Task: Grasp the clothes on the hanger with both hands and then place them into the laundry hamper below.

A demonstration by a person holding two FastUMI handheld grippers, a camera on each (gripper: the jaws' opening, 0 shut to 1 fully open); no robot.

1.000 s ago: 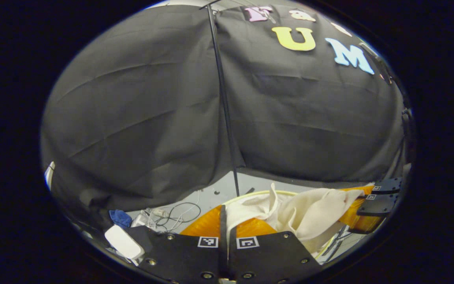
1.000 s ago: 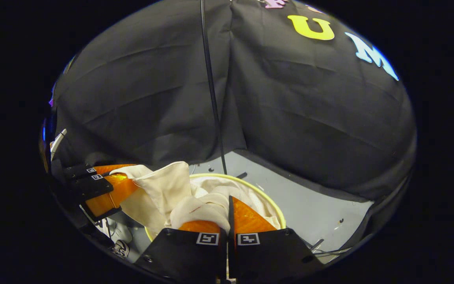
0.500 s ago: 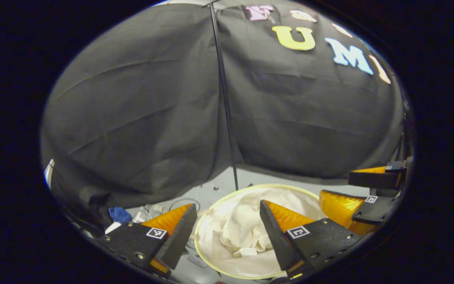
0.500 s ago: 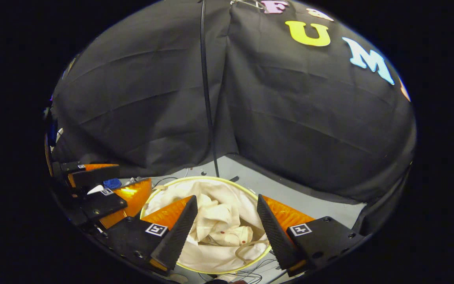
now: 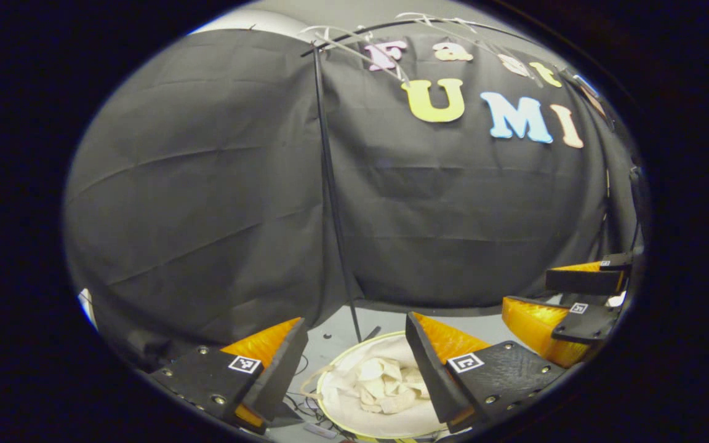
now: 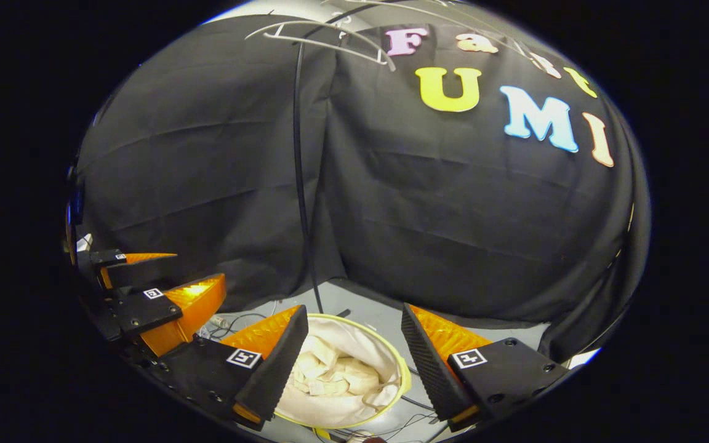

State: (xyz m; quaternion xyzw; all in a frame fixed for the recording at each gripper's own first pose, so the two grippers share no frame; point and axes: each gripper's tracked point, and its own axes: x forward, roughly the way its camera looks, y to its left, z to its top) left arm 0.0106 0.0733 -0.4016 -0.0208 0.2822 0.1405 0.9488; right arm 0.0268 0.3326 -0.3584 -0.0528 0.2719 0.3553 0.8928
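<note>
The cream clothes (image 5: 385, 384) (image 6: 333, 375) lie crumpled inside the round laundry hamper (image 5: 330, 406) (image 6: 405, 378), which has a yellow-green rim and stands on the grey floor. My left gripper (image 5: 354, 335) hangs open well above the hamper with nothing between its fingers. My right gripper (image 6: 351, 326) is open too, above the hamper, and holds nothing. In the left gripper view the right gripper (image 5: 527, 289) shows at the right edge. In the right gripper view the left gripper (image 6: 197, 271) shows at the left edge. Bare wire hangers (image 6: 324, 40) (image 5: 354, 46) hang from the rail at the top.
A thin black pole (image 5: 330, 197) (image 6: 302, 178) rises from the floor just behind the hamper to the rail. Loose cables (image 6: 237, 321) lie on the floor left of the hamper. Black cloth walls close off the back.
Both grippers opened and let the clothes drop into the hamper. They have since risen, so the hamper looks smaller and the hangers come into view.
</note>
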